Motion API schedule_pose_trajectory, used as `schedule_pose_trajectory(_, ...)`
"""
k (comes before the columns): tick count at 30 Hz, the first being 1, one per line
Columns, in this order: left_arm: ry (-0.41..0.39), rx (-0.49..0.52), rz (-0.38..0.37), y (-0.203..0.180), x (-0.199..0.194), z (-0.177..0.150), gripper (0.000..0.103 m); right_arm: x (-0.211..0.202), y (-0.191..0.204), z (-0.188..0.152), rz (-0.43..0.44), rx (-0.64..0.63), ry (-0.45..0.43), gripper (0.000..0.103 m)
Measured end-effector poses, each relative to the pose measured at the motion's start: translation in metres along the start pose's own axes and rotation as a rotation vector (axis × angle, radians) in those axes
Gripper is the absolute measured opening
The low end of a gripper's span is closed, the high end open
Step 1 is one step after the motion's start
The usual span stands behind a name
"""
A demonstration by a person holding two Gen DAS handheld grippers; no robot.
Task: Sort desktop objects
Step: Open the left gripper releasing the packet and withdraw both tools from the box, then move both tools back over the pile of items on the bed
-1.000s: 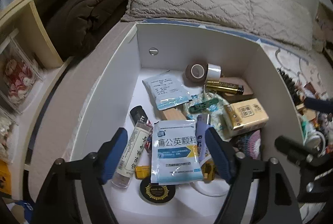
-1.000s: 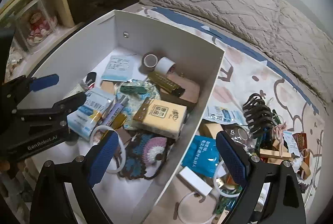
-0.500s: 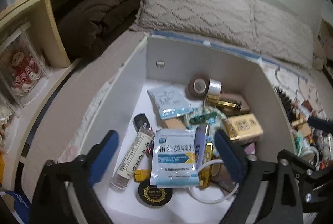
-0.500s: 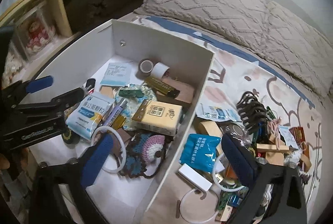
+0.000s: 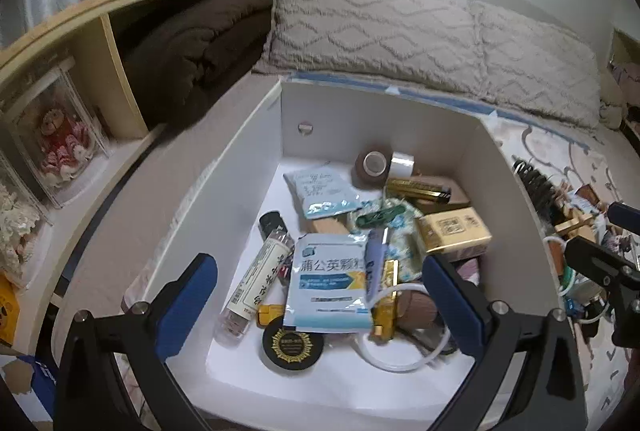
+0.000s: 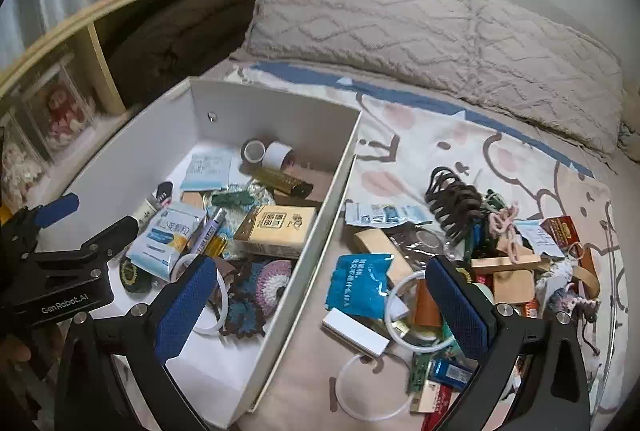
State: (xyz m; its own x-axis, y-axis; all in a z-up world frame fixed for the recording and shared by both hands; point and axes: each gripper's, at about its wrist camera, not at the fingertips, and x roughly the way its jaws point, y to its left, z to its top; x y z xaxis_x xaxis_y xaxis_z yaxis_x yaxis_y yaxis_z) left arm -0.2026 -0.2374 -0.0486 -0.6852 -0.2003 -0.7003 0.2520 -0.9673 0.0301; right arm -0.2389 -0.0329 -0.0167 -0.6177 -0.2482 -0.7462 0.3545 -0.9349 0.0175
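A white box (image 5: 256, 159) sits on the bed and holds several items. Among them are a white-and-blue sachet (image 5: 328, 283), a white tube (image 5: 256, 287), a black round tin (image 5: 292, 345), a yellow carton (image 5: 454, 231) and two tape rolls (image 5: 374, 165). My left gripper (image 5: 318, 271) hangs open above the sachet, holding nothing. My right gripper (image 6: 320, 267) is open over the box's right wall (image 6: 328, 199), also with nothing in it. Right of the box lies a loose pile with a blue sachet (image 6: 356, 285), a black hair claw (image 6: 452, 199), a white ring (image 6: 404, 295) and wooden blocks (image 6: 512, 283).
Two beige pillows (image 6: 400, 19) line the far side of the bed. A wooden shelf (image 5: 120, 87) with a brown blanket (image 5: 188, 47) and a doll in a clear case (image 5: 60, 143) stands left of the box. Patterned sheet (image 6: 420, 135) lies bare behind the pile.
The left jaws have spread much wider, and the right jaws a little. Both grippers have drawn back and up from the box. The white-and-blue sachet stays lying in the box.
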Motion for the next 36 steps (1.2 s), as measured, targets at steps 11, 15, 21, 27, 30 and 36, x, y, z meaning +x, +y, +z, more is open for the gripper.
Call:
schedule_pose_trajectory(11,-0.178,0.015,-0.041,-0.035,-0.081,0.018,0.103,-0.078,-0.034,-0.001,-0.055,0.016,-0.164,0.103)
schedule_pose_trajectory(15,-0.235,0.014,-0.059,-0.046,-0.108,0.021,0.103,-0.109,-0.049,-0.005,-0.082,0.015,-0.204,0.103)
schedule_pose_trajectory(21,-0.297,0.018,-0.108,-0.069,-0.143,0.019,0.103,-0.156,-0.085,-0.021,-0.162,0.015,-0.280,0.103)
schedule_pose_trajectory(27,-0.364,0.056,-0.178,-0.098,-0.173,0.007,0.103,-0.185,-0.126,-0.047,-0.216,0.036,-0.313,0.103)
schedule_pose_trajectory(30,-0.398,0.059,-0.219,-0.109,-0.185,0.000,0.103,-0.194,-0.144,-0.062,-0.216,0.060,-0.323,0.103)
schedule_pose_trajectory(36,-0.464,0.075,-0.262,-0.132,-0.204,-0.013,0.103,-0.213,-0.168,-0.091,-0.221,0.087,-0.369,0.103)
